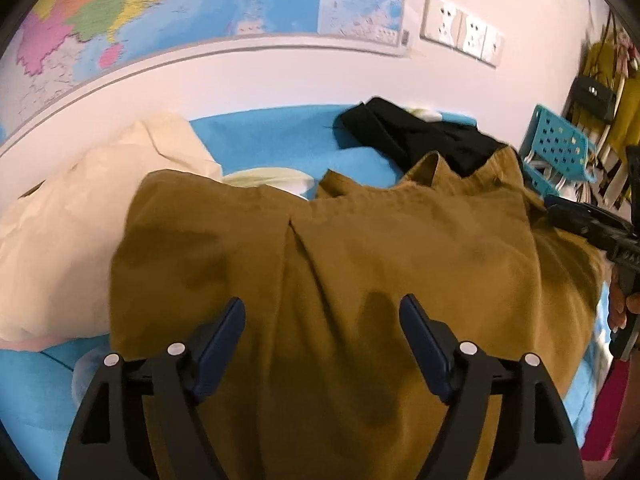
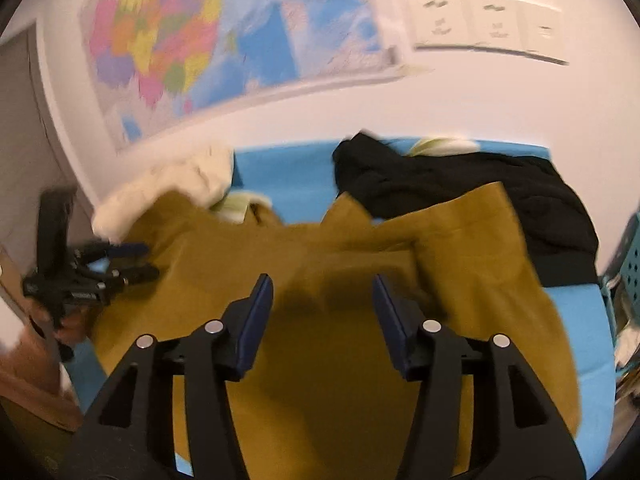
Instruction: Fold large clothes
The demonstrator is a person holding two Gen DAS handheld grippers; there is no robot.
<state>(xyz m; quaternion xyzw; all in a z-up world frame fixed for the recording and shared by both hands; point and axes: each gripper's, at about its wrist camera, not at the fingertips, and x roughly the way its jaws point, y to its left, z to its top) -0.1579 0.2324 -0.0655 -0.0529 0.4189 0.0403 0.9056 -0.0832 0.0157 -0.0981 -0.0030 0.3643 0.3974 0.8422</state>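
Observation:
A mustard-brown garment (image 1: 340, 264) lies spread over the blue bed sheet (image 1: 280, 140), seen in both views (image 2: 320, 360). My left gripper (image 1: 322, 312) hovers over its middle with jaws wide apart and nothing between them. My right gripper (image 2: 322, 292) stands open above the same cloth, also holding nothing. Each gripper shows in the other's view: the right one at the garment's right edge (image 1: 592, 224), the left one at its left edge (image 2: 120, 264).
A black garment (image 1: 420, 136) lies crumpled at the far side, partly under the brown one. A cream garment (image 1: 80, 216) is heaped at the left. A teal perforated basket (image 1: 560, 144) stands by the right. A wall map (image 1: 200, 4) and sockets (image 1: 460, 32) are behind.

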